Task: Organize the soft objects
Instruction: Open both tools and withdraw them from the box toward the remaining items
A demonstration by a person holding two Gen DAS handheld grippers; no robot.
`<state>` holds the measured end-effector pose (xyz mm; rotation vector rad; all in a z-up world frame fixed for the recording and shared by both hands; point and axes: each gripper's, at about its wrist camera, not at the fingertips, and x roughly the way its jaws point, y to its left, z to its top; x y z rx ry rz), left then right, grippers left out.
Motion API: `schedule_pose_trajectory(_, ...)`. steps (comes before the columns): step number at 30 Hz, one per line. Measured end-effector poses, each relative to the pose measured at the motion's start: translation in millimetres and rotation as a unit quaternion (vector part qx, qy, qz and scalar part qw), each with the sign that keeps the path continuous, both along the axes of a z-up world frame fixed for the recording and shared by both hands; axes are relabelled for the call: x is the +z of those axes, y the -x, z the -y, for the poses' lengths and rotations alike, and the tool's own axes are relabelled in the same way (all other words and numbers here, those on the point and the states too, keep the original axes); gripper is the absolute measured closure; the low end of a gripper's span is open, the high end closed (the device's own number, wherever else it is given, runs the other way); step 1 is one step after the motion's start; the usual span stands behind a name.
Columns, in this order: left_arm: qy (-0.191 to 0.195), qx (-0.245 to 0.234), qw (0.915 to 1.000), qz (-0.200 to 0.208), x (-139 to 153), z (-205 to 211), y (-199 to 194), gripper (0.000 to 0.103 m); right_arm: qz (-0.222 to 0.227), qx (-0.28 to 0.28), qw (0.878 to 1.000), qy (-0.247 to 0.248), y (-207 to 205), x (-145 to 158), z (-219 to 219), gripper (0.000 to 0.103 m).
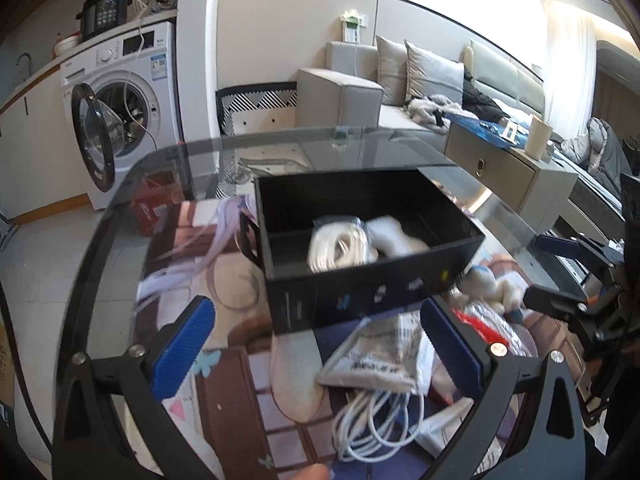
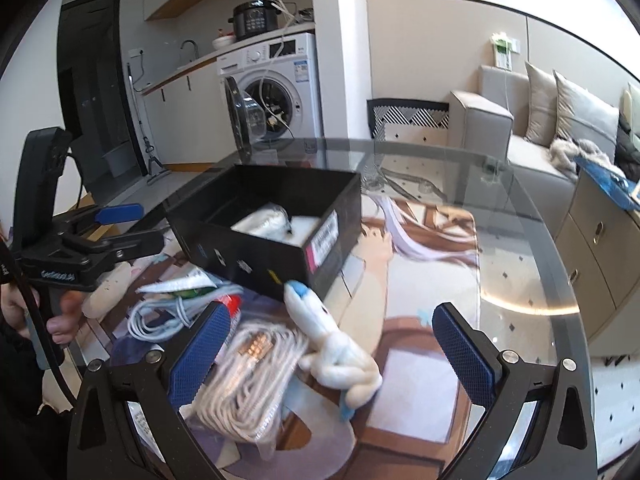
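A black box (image 1: 360,300) (image 2: 256,256) stands on the glass table and holds a coiled white cord (image 1: 340,250) and a white soft item (image 1: 394,236). My left gripper (image 1: 316,348) is open and empty, above a grey printed pouch (image 1: 380,356) and a white cable (image 1: 372,428) lying before the box. My right gripper (image 2: 336,348) is open and empty, with a white plush toy with a blue tip (image 2: 332,340) and a bagged beige rope coil (image 2: 248,380) between its fingers. The plush also shows in the left wrist view (image 1: 488,284).
A printed mat (image 2: 424,280) covers the round glass table (image 2: 552,264). A washing machine (image 1: 124,92) with its door open stands behind, a sofa (image 1: 360,88) and a cabinet (image 1: 508,172) to the right. The other gripper (image 2: 116,232) is at left.
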<state>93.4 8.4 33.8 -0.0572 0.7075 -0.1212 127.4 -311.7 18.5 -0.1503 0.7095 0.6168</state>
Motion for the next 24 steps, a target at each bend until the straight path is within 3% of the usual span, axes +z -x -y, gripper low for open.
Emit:
schedule_pose_trajectory(4, 0.016, -0.016, 0.9996, -0.016, -8, 3, 2, 0.0, -0.014, -0.002, 1.0, -0.001, 1, -9, 6, 0.0)
schedule_pose_trajectory(14, 0.009, -0.022, 0.999, -0.039, -23, 12, -3, 0.0, -0.025, -0.009, 1.0, 0.004, 0, -17, 18, 0.0)
schedule_pose_trajectory(24, 0.047, -0.034, 0.9955, -0.075, -38, 7, -13, 0.0, -0.047, -0.007, 0.999, 0.005, -9, -26, 17, 0.001)
